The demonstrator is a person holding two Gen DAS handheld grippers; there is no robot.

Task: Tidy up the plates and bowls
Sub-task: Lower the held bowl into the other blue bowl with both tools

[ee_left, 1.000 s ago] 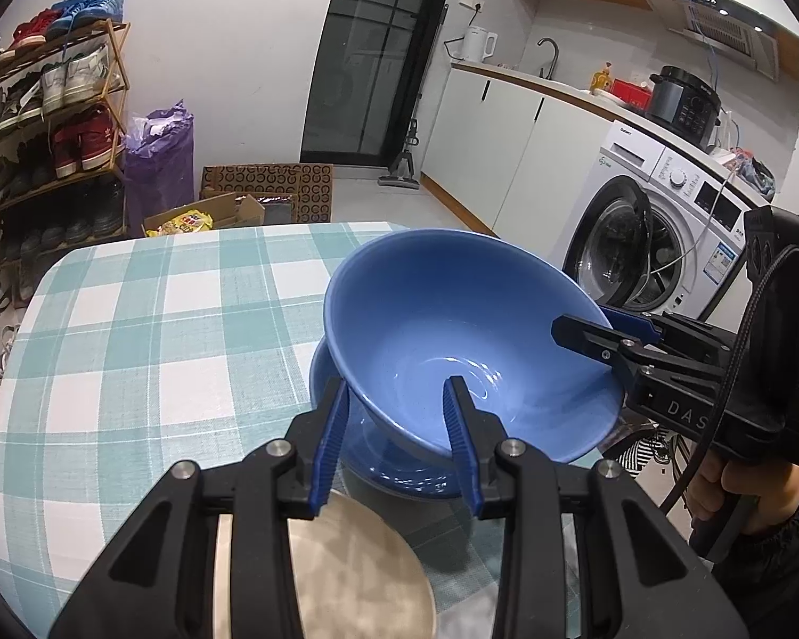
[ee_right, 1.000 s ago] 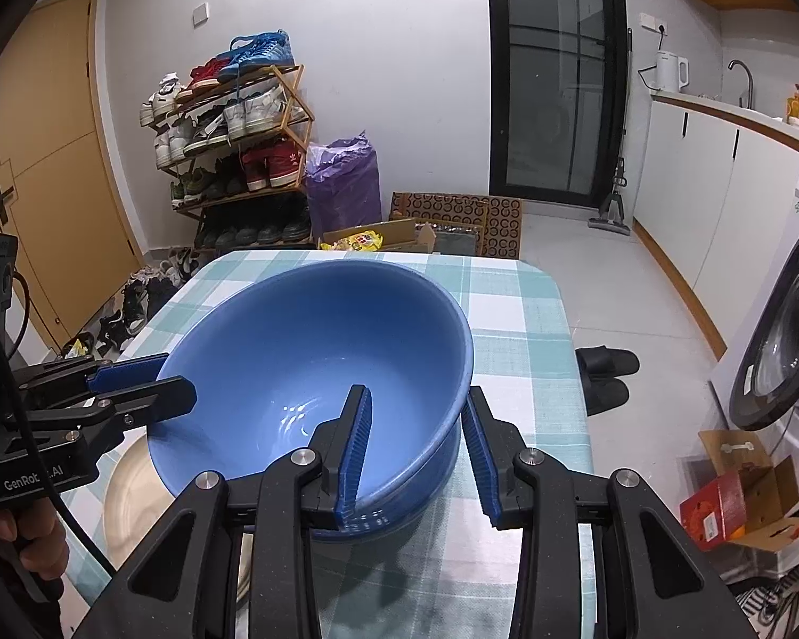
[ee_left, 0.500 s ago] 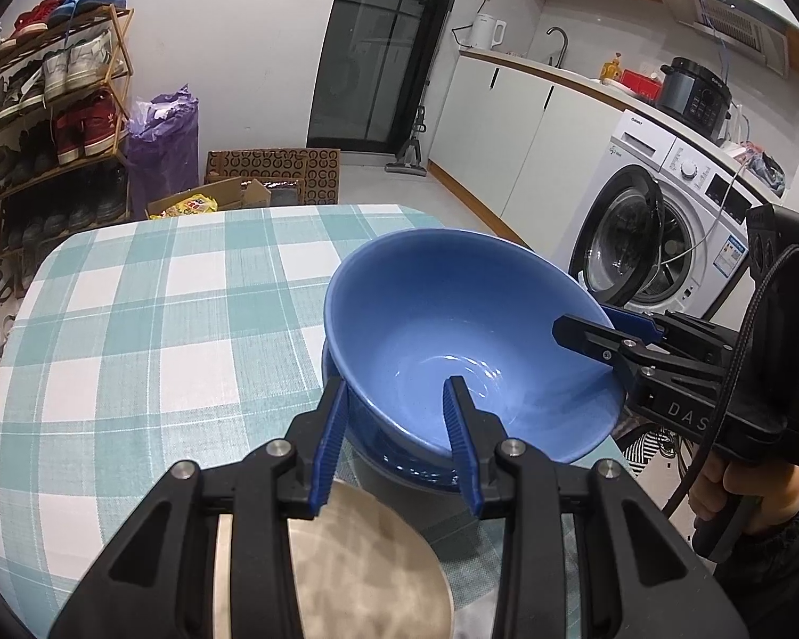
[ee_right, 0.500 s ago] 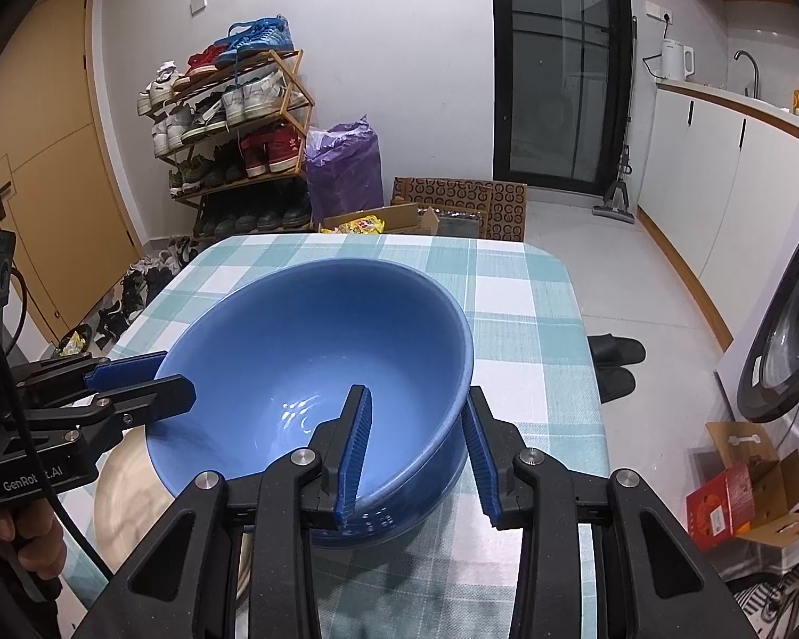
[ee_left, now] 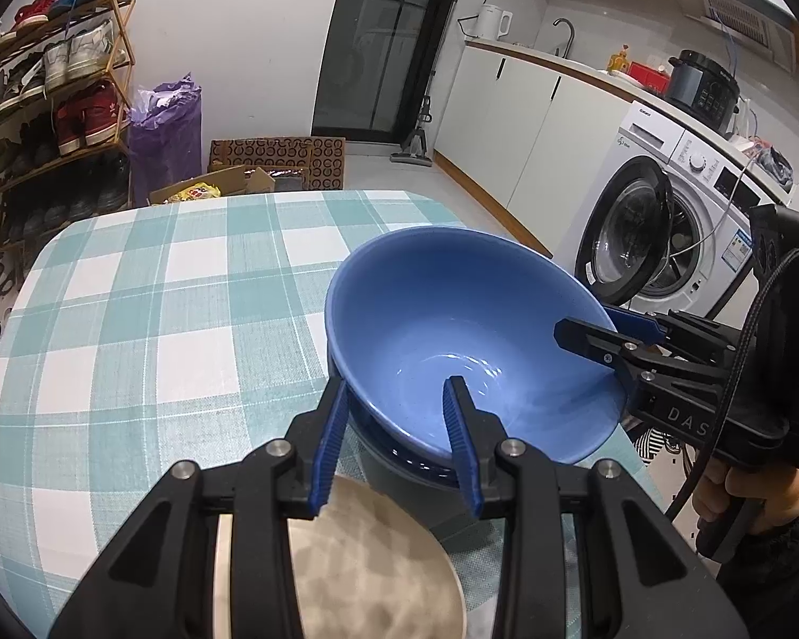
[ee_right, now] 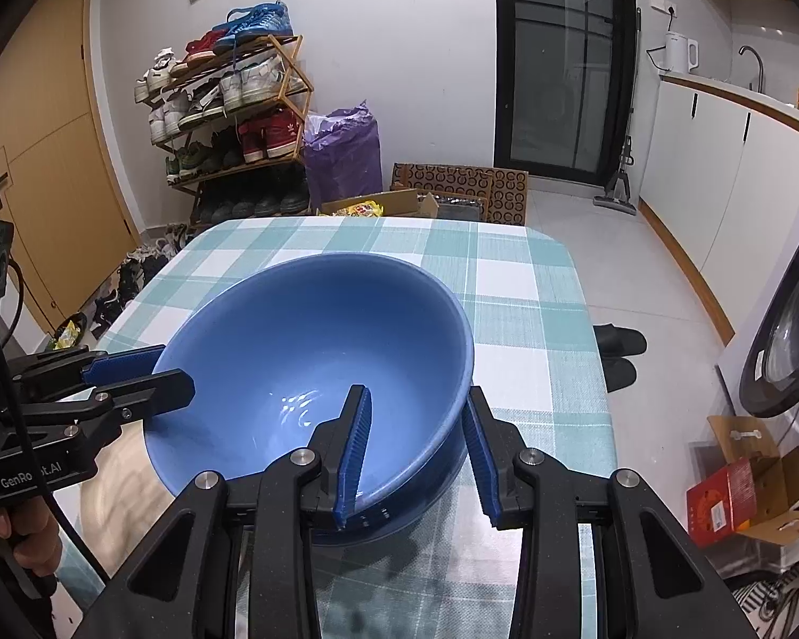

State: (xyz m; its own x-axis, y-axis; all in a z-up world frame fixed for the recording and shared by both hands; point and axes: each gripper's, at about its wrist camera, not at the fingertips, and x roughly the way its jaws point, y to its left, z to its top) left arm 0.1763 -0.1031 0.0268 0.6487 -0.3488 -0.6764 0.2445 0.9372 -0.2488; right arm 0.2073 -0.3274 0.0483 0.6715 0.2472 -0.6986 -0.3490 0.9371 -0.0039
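While both claws, left gripper (ee_left: 394, 442) and right gripper (ee_right: 415, 450), pinch opposite rims of the blue bowl (ee_left: 453, 341), it nests onto a darker bowl (ee_left: 399, 471) below; next, loosen both grips

Large glossy blue ceramic bowl (ee_left: 469, 341) now lower than a second ago, nested onto darker blue dish (ee_left: 399, 466) beneath; gap between them closed, far more of dish hidden. Sits tilted toward right.
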